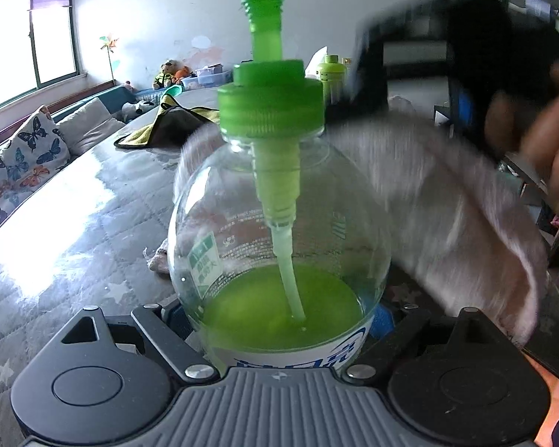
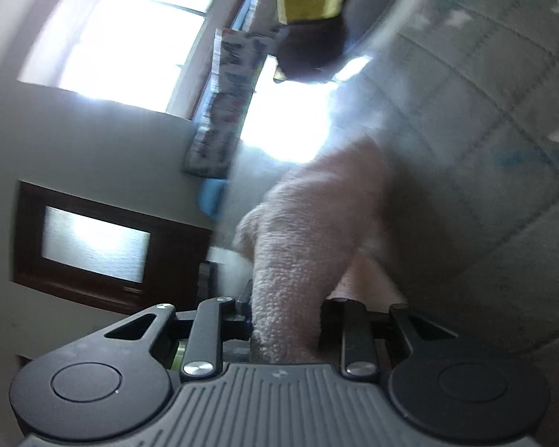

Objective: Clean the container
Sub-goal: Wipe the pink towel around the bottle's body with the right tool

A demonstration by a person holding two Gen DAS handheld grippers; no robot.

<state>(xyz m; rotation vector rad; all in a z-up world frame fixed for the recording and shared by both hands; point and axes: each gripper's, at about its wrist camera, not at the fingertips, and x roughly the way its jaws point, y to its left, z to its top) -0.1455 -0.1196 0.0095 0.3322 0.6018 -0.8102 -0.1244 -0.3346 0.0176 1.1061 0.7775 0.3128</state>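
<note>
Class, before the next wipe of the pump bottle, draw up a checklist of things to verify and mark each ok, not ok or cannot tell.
1. Left gripper holds the pump bottle at its base: ok.
2. Bottle stands upright, green cap screwed on: ok.
3. Right gripper is shut on the pink cloth: ok.
4. Cloth touches the bottle's right side: it drapes over the shoulder, but the picture is blurred there: cannot tell.
5. Green liquid stays inside, low in the bottle: ok.
6. Bottle wall already clean: cannot tell.
</note>
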